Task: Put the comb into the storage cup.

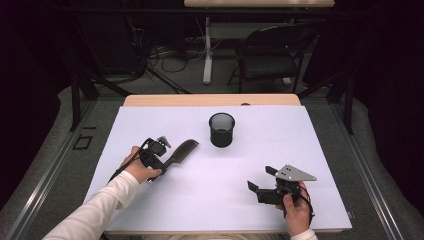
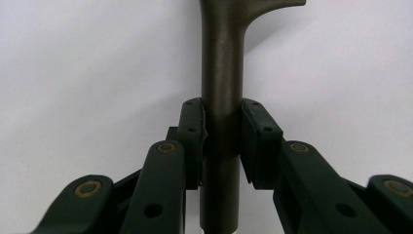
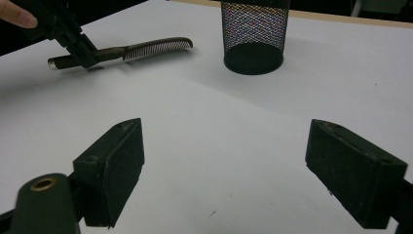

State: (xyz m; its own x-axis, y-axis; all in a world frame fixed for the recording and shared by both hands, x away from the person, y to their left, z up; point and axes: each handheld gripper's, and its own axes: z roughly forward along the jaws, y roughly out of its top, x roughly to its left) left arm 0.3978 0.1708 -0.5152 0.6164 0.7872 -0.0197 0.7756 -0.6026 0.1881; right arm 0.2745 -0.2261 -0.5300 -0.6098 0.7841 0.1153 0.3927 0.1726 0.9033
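left tool (image 1: pixel 165 161) pinching the handle of a dark comb (image 1: pixel 181 150); in the left gripper view the two flat black pads (image 2: pixel 192 127) press on either side of a smooth, round, matte brown-grey shaft that flares outward toward the comb's head at the top of that view. handle end pokes out behind the pads, capped by a small bright tip seen in the right gripper view.

comb (image 3: pixel 146 48) long and slim, slightly curved back, one row of fine close-set teeth along its lower edge. it lies low over the left part of the worktop (image 1: pixel 300 150), head pointing toward the cup; cannot tell if the teeth touch the surface.

worktop: pale, smooth, matte white sheet over a light wood board, wood edge showing at the far side.

mesh cup (image 1: pixel 222 129): black wire mesh, cylindrical, solid dark base, open top, upright near the far middle, apart from the comb.

right tool (image 1: pixel 264 179) spread wide, nothing between its blocky black rubbery pads (image 3: pixel 114 163); held over the near right of the worktop, grey three-cornered plate on top.
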